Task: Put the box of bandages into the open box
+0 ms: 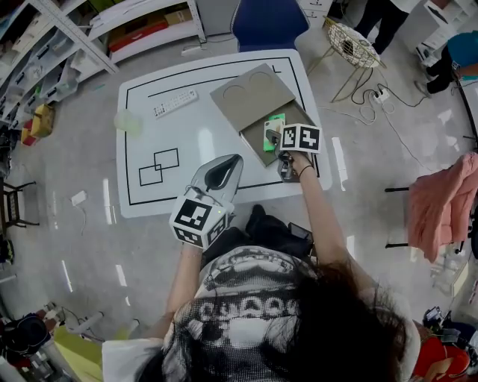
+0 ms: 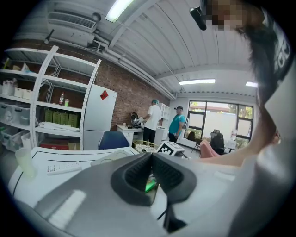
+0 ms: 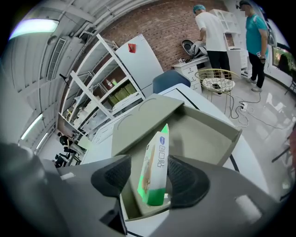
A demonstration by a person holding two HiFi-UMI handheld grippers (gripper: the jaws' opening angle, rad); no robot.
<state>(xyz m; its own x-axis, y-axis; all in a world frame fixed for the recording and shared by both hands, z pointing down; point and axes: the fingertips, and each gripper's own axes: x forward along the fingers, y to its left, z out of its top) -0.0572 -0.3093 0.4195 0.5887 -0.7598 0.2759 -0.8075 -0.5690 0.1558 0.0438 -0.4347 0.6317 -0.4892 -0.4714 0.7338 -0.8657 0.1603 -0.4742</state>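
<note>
A green and white box of bandages stands tilted on end in the near corner of the open grey cardboard box. My right gripper is open around it, with a clear gap at the left pad. In the head view the bandage box shows just ahead of the right gripper, inside the open box, whose lid lies flat behind. My left gripper hovers over the table's near edge with its fingertips together and nothing in it; in the left gripper view, the left gripper points toward the box.
The white table carries a black border line and two drawn rectangles. A white remote and a pale green cup lie at the far left. A blue chair and a wire basket stool stand beyond the table.
</note>
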